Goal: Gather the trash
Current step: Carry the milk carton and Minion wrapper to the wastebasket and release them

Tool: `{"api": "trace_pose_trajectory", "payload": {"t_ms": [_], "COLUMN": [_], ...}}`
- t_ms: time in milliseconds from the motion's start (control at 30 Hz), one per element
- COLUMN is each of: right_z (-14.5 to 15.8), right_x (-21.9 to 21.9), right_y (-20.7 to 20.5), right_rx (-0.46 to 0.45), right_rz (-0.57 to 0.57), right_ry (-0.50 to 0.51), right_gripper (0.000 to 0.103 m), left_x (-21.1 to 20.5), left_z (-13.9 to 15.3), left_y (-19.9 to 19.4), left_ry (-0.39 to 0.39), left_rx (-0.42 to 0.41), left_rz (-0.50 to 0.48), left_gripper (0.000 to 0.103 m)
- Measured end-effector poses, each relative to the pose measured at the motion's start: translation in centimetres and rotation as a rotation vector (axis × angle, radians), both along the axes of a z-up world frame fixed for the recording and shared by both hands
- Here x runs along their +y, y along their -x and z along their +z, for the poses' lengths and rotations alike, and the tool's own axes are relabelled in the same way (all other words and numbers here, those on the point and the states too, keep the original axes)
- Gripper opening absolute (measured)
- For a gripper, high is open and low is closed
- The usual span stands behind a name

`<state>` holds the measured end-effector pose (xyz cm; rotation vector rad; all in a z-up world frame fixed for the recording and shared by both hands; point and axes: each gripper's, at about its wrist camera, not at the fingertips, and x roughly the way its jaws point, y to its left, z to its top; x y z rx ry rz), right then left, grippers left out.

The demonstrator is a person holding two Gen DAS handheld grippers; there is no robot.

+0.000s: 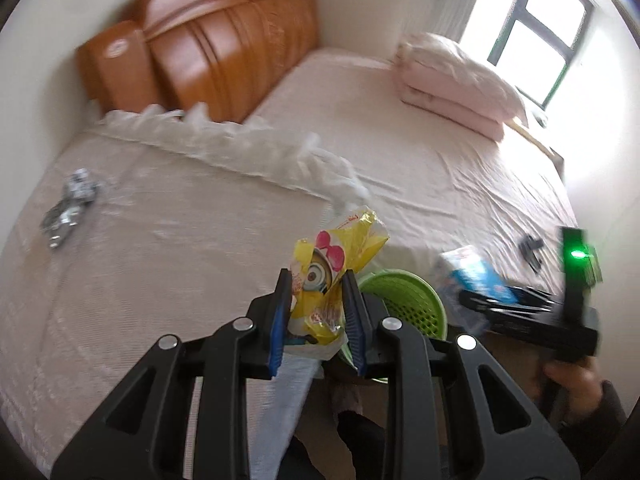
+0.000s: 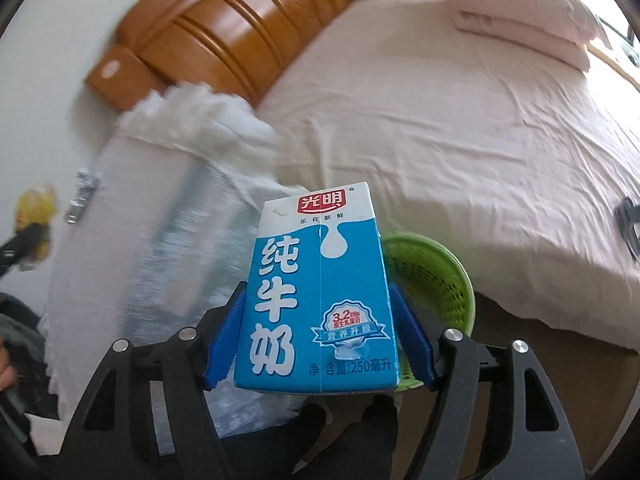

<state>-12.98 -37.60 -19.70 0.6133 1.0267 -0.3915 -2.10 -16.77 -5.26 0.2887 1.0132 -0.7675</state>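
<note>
a: we've got the left gripper (image 1: 318, 304) clamped tight on the yellow snack wrapper (image 1: 340, 256), its blue pads squeezing the crumpled foil from both sides. the right gripper (image 2: 318, 328) has the blue milk carton (image 2: 320, 292) standing between its blue pads, but there's a sliver of gap on each side, so we'd say those jaws stand loose around it, not pressing.

b: and the green basket (image 2: 440, 276)? that's where we want both.

a: it sits on the floor just beside the edge of the bed (image 2: 460, 120), and in both wrist views it lies right behind what we carry. the carton's lower edge overlaps its rim in the right view.

b: then we should centre each piece over the opening before letting go. the carton is stiff and should fall straight; the wrapper is light and may drift or cling to a pad, so we'd bring it low over the basket first.

a: agreed. we'd also keep the two tools apart over that one small opening, one drop at a time.

b: what's left after?

a: a crumpled silver wrapper (image 1: 70, 206) on the plastic-covered part of the mattress, well apart from the basket. we judge that's the next pickup.
</note>
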Motion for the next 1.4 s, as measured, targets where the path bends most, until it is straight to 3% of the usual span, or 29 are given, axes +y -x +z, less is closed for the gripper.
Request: {"api": "trace_pose_trajectory", "payload": {"t_ms": [33, 67, 300, 733, 833, 900, 1000, 1167, 1400], "right_z": [-0.9, -1.4, -1.1, 0.5, 0.5, 0.3, 0.2, 0.0, 1.0], "right_x": [-0.5, -0.9, -4.8, -7.9, -8.1, -8.2, -8.2, -8.5, -8.0], "right_y": [0.1, 0.4, 4.3, 7.5, 7.7, 7.9, 8.3, 8.6, 7.5], "right_rx": [0.024, 0.046, 0.078, 0.065, 0.070, 0.077, 0.094, 0.107, 0.086], "right_rz": [-0.020, -0.042, -0.172, -0.225, -0.227, -0.230, -0.230, -0.239, -0.225], "right_ry": [0.007, 0.023, 0.005, 0.014, 0.012, 0.011, 0.030, 0.034, 0.025], "right_gripper": [0.089, 0.093, 0.100, 0.100, 0.100, 0.100, 0.100, 0.100, 0.100], "left_x": [-0.8, -1.4, -5.7, -13.5, -14.9, -15.6, -16.2, -16.1, -15.0], "left_z": [-0.2, -0.4, -2.4, -6.8, -8.3, -9.2, -9.8, -9.3, -7.7], "left_y": [0.4, 0.7, 3.1, 6.5, 7.2, 7.6, 8.0, 8.2, 6.6], "left_ry": [-0.010, -0.020, -0.072, -0.157, -0.196, -0.206, -0.216, -0.200, -0.168], "left_rx": [0.003, 0.003, 0.035, 0.090, 0.093, 0.107, 0.120, 0.113, 0.100], "left_rz": [-0.017, -0.032, -0.126, -0.289, -0.317, -0.331, -0.337, -0.342, -0.277], "left_gripper": [0.026, 0.026, 0.026, 0.029, 0.052, 0.077, 0.088, 0.092, 0.093]}}
